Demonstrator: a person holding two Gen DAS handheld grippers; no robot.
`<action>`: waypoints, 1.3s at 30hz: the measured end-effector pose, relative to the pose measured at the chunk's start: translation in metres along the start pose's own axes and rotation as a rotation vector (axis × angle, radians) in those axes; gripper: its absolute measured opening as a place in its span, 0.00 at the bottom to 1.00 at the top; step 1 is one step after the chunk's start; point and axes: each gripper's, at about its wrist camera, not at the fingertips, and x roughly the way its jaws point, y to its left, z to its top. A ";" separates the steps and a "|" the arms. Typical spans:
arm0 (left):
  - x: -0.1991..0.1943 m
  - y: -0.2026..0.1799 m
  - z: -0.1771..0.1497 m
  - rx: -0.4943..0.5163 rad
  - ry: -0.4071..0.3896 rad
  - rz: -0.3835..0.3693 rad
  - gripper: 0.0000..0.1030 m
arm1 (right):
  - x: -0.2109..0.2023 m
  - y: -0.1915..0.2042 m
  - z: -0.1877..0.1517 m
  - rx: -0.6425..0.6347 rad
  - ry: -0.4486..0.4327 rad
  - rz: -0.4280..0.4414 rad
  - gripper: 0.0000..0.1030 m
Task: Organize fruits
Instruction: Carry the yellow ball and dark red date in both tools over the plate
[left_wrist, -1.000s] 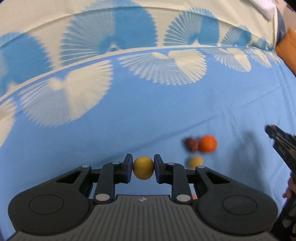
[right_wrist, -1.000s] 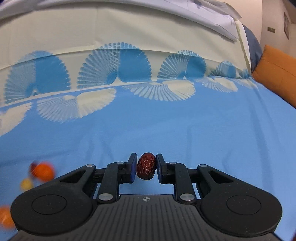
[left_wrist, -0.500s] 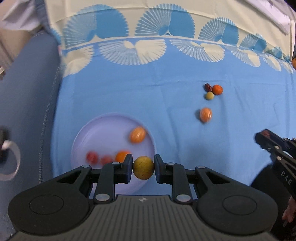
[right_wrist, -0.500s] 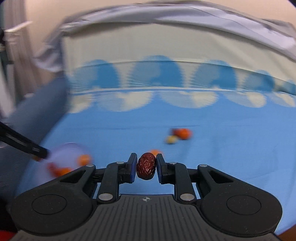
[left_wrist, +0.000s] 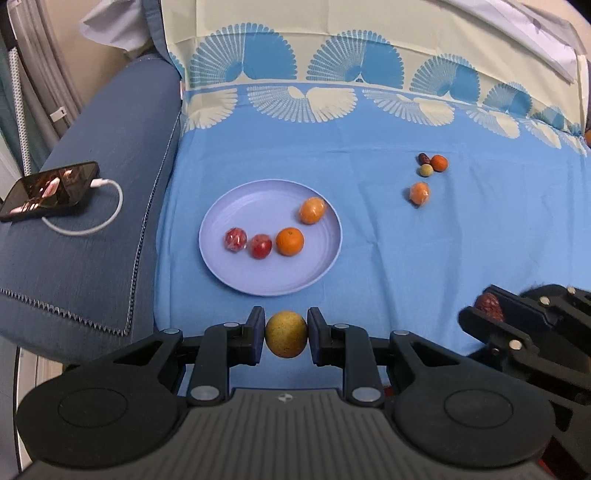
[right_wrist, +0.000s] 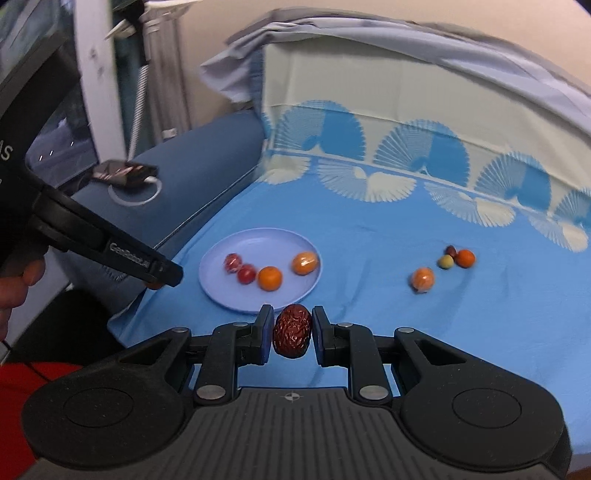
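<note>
My left gripper (left_wrist: 286, 334) is shut on a yellow-green round fruit (left_wrist: 286, 332) and holds it above the near rim of a lilac plate (left_wrist: 255, 280). The plate carries two red fruits (left_wrist: 248, 242) and two orange fruits (left_wrist: 301, 225). My right gripper (right_wrist: 293, 336) is shut on a wrinkled red date (right_wrist: 293, 335), near the plate's (right_wrist: 229, 299) front edge. It also shows at the right of the left wrist view (left_wrist: 487, 306). Several small fruits (left_wrist: 428, 171) lie loose on the blue cloth to the right of the plate, also in the right wrist view (right_wrist: 443, 266).
A blue sofa arm (left_wrist: 92, 236) stands left of the plate, with a phone (left_wrist: 48, 190) and white cable (left_wrist: 92, 218) on it. The blue fan-pattern cloth (left_wrist: 406, 258) covers the seat and runs up the backrest.
Both grippers have pulled back and swung left, each holding its fruit. The plate and sofa arm have come into view, and the loose fruits now sit farther away to the right.
</note>
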 end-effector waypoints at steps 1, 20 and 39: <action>-0.002 0.000 -0.004 0.001 -0.002 -0.004 0.26 | -0.003 0.002 -0.001 -0.010 -0.004 -0.002 0.23; -0.015 0.008 -0.013 -0.008 -0.040 -0.037 0.26 | -0.012 0.015 0.003 -0.056 0.004 -0.029 0.23; 0.010 0.016 0.003 0.004 -0.007 -0.039 0.26 | 0.007 0.008 0.003 -0.021 0.045 -0.078 0.23</action>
